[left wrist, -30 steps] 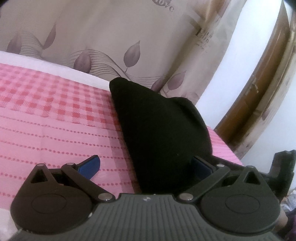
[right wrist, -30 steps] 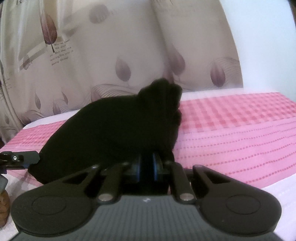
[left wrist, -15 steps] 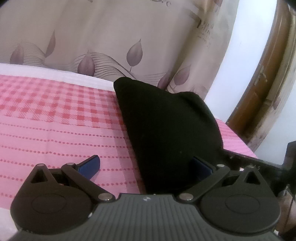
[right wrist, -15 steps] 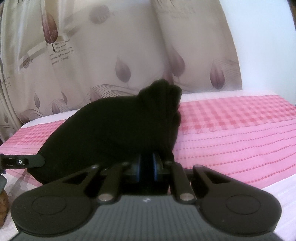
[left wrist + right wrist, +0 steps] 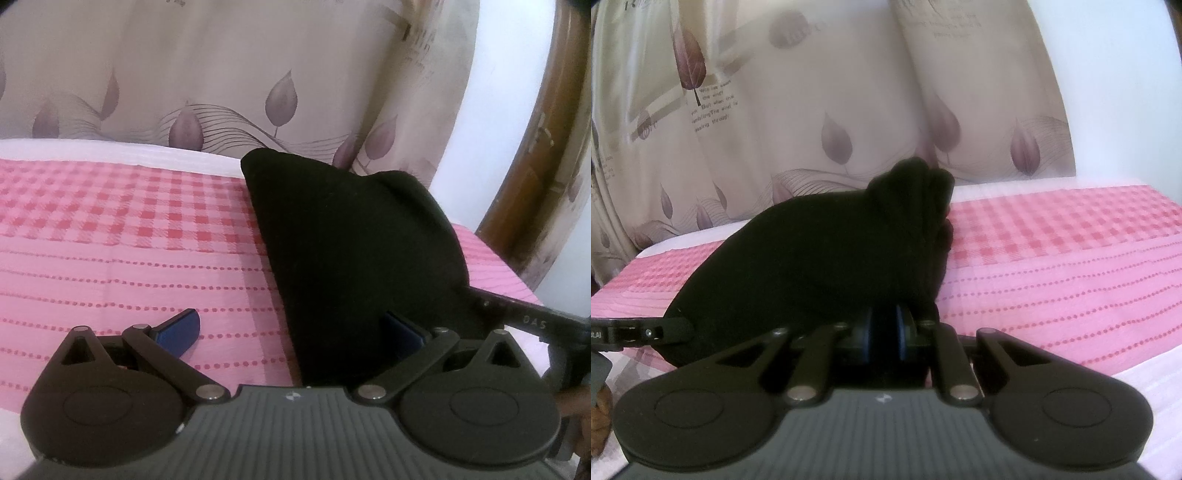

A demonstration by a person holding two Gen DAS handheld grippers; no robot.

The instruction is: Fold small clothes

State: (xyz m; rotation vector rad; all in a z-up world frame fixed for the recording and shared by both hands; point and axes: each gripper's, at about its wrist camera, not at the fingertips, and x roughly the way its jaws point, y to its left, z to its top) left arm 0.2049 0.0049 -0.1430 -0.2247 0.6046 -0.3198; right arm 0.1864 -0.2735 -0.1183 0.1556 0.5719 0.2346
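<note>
A: Black cloth, soft and heavy-looking — that's the garment [image 5: 354, 251], humped up on the pink bedspread [image 5: 110, 258], with the leaf-print curtain [image 5: 221, 74] hanging behind the bed.

B: And it's held from one side only, by the look of it. In the right wrist view the right gripper [image 5: 884, 330] has its blue pads pressed close, with a fold of the garment [image 5: 827, 258] bunched between them. That's a firm pinch.

A: Which explains the shape. The cloth rises into a knuckled ridge ahead of that pinch and slopes down toward the other side — it's being lifted by an edge, not lying flat.

B: Now the left gripper [image 5: 291, 332]. Its fingers are spread wide. One blue pad [image 5: 177, 328] sits over bare bedspread; the other pad [image 5: 402, 328] is right against the cloth, partly tucked under it.

A: So the left one is gripping nothing?

B: Nothing I can see it closing on. My read — it's lined up to take the near edge so both tools can carry the fold across together.

A: And the right tool shows in the left view too, that dark bar at the garment's far side.

B: Yes, so the two are close together, either side of the same heap. How many folds are done, I can't say; the black fabric hides its layers.
</note>
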